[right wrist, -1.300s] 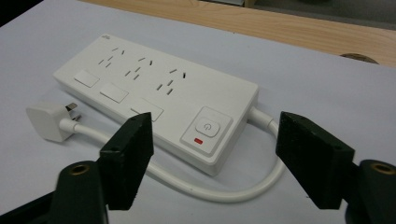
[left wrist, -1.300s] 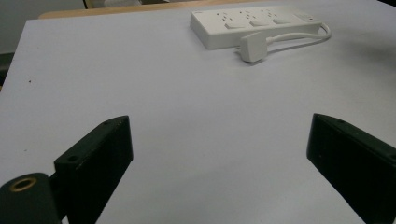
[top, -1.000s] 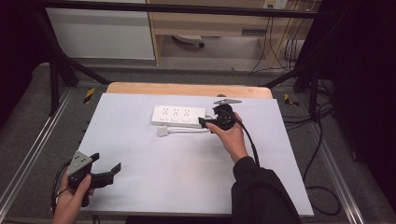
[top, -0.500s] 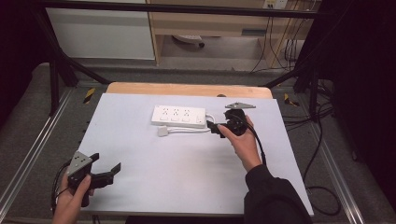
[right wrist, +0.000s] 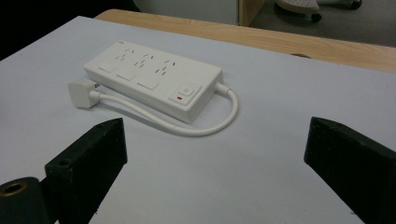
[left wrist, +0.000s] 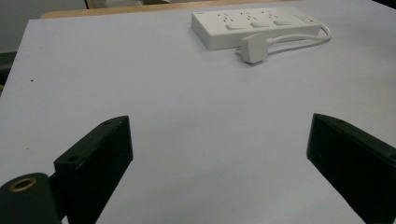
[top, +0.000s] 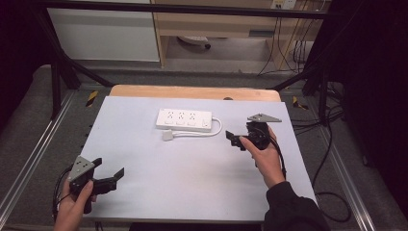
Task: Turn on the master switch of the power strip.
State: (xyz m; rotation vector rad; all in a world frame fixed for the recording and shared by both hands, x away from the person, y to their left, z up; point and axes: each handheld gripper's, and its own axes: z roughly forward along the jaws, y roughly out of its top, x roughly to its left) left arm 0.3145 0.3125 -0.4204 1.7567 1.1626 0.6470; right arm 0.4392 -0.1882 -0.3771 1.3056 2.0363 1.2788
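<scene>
A white power strip lies flat at the back middle of the pale table top. Its short cable loops off the right end and back to a white plug lying in front of it. My right gripper stands open just right of the cable loop, pointing left at the strip, with nothing between its jaws. The plug rests loose on the table. My left gripper is open at the front left corner and holds nothing. It faces the strip and plug from far off.
A strip of bare wood shows along the table's far edge. Metal frame rails run along both sides. Loose cables lie on the floor to the right, and a cabinet stands behind.
My right gripper has drawn back to the right and toward the person, away from the power strip's right end. The left gripper has stayed put.
</scene>
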